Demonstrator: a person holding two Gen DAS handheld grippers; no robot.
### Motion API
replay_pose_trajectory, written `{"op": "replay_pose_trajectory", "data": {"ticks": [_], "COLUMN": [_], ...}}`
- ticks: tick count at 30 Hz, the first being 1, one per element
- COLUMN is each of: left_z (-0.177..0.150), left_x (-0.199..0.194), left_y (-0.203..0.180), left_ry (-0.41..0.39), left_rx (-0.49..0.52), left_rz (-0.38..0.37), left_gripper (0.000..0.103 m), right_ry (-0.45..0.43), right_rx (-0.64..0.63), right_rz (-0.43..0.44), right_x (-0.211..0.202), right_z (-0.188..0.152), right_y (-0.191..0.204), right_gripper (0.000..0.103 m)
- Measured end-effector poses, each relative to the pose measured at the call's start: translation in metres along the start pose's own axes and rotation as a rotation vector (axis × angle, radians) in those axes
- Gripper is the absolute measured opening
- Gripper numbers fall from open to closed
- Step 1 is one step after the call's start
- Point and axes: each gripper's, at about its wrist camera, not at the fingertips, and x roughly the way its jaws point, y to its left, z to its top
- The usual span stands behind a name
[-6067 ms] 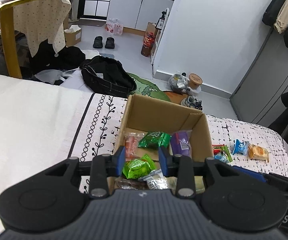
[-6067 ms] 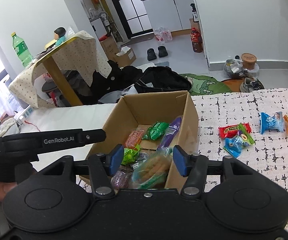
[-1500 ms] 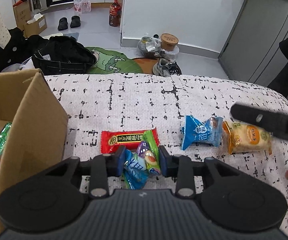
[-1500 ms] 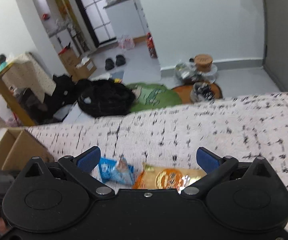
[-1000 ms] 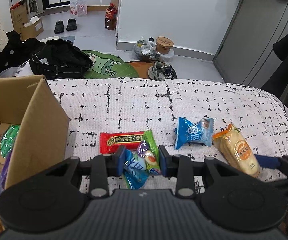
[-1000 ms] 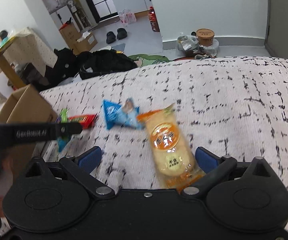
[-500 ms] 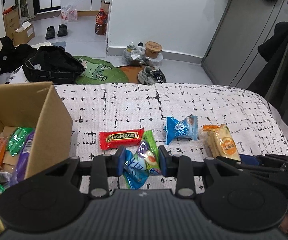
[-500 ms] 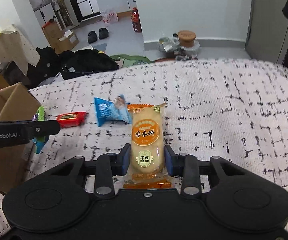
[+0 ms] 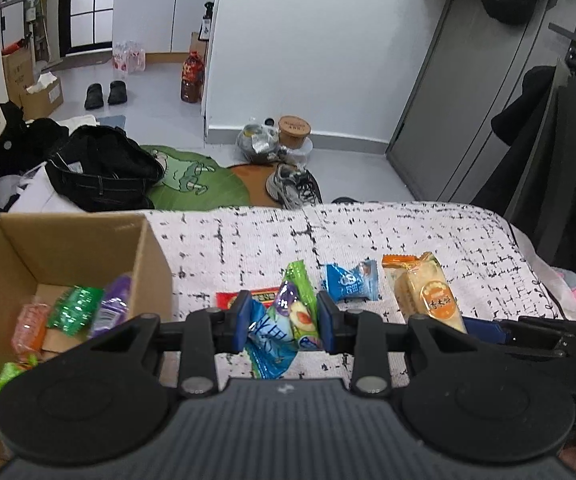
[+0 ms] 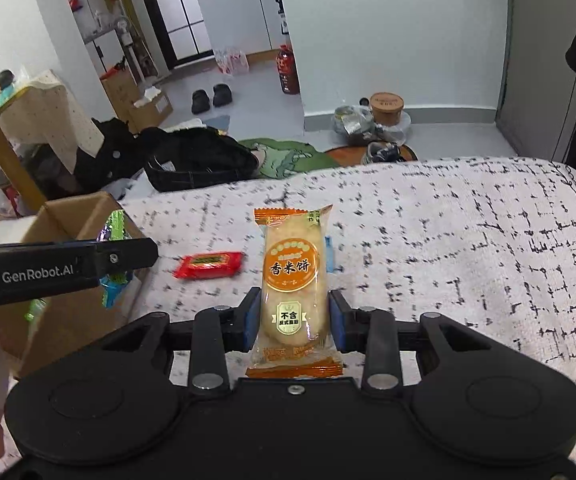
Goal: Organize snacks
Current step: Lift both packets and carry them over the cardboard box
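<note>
Snacks fill both of my grippers at once, and I read that as a way to halve the trips to the cardboard box (image 9: 88, 240). My left gripper (image 9: 280, 322) has its fingers drawn narrow on a small bunch: a blue packet (image 9: 268, 340) and a green avocado-print packet (image 9: 298, 300), pinched together near their lower ends so the tops fan upward. My right gripper (image 10: 294, 316) has just closed its fingers, and they now clamp the orange rice cracker pack (image 10: 292, 280) across its lower half, the pack standing lengthwise toward twelve o'clock. Gripping low on the long wrapper leaves most of it free ahead of the fingers, which should let it drop cleanly into the box.

Both grippers tilt forward and down over the patterned bedspread (image 10: 448, 240), off its surface. In the right wrist view the left gripper juts in from nine o'clock, just in front of the box. A red bar (image 10: 208, 265) and a blue candy packet (image 9: 350, 282) lie on the bedspread at about eleven and one o'clock of the left fingers, not yet collected. The box sits at nine o'clock in the left view, open, with green, purple and orange packets already inside. I judge the carry to the box comes next.
</note>
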Motion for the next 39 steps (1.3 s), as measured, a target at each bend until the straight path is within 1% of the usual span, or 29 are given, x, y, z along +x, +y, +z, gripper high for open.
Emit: {"op": "replay_pose_trajectory", "data": {"ticks": [14,23,35,39], "left_z": [0.002,0.001,-0.001,-0.002], "left_x": [-0.036,-0.054,-0.072,-0.075], "left_y": [0.034,0.060,0.099,0.115], "left_ry": [-0.056,-0.078,-0.098,-0.095], "left_rx": [-0.016,-0.033,-0.067,-0.100], "left_rz": [0.023,0.044,0.104,0.125], "left_gripper": [0.033,0.033,0.033,0.033], "right_ry": [-0.071,-0.095,-0.108,-0.109], "right_rx": [0.003,-0.019,-0.037,-0.047], "right_rz": [0.045,0.079,0.125,0.148], "right_x": [-0.019,-0.020,-0.017,-0.016], "right_z": [0.010,0.014,0.014,0.015], "right_y": [0.046,0.073,0.107,0.119], "right_gripper": [0.035,0.035,0.035,0.035]}}
